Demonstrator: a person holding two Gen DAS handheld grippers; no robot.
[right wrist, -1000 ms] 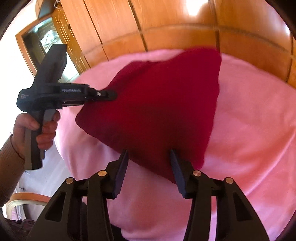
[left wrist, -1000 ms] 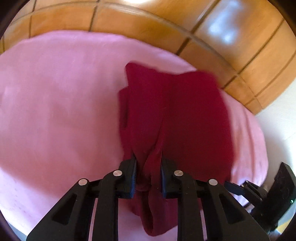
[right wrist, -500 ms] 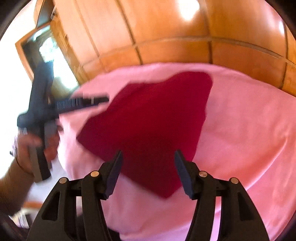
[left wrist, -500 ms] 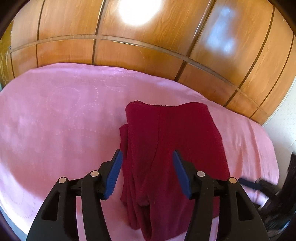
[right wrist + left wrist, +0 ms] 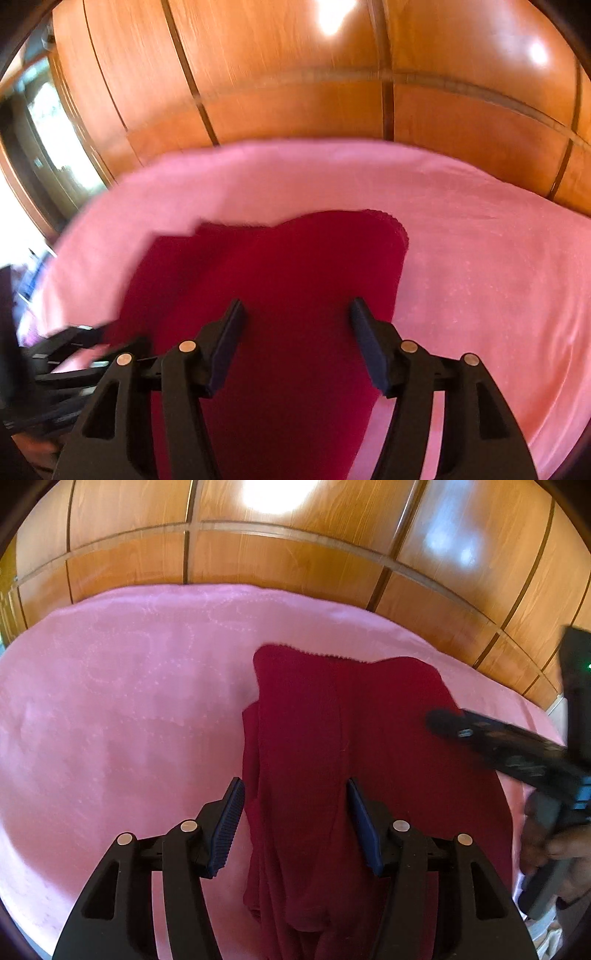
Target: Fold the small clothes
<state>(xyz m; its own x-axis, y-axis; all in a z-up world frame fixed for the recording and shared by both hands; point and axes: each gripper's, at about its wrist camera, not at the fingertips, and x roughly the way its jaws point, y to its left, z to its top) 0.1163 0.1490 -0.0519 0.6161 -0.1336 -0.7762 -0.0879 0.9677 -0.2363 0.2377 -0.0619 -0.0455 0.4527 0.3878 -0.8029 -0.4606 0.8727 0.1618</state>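
Note:
A dark red garment (image 5: 347,760) lies folded on the pink cloth (image 5: 122,709), with bunched layers along its left edge. My left gripper (image 5: 295,808) is open and empty above the garment's near end. The right gripper's body (image 5: 517,753) reaches over the garment's right side in this view. In the right wrist view the garment (image 5: 280,295) fills the middle, and my right gripper (image 5: 297,328) is open and empty over it. The left gripper's body (image 5: 62,354) shows blurred at the lower left.
Orange-brown wooden panels (image 5: 295,554) stand close behind the pink-covered surface. A glass-fronted cabinet (image 5: 48,140) is at the far left of the right wrist view. The pink cloth's edge drops off at the right (image 5: 546,716).
My left gripper let go of the garment and opened. The garment dropped flat on the cloth. My right gripper moved over the garment, and its view swung left.

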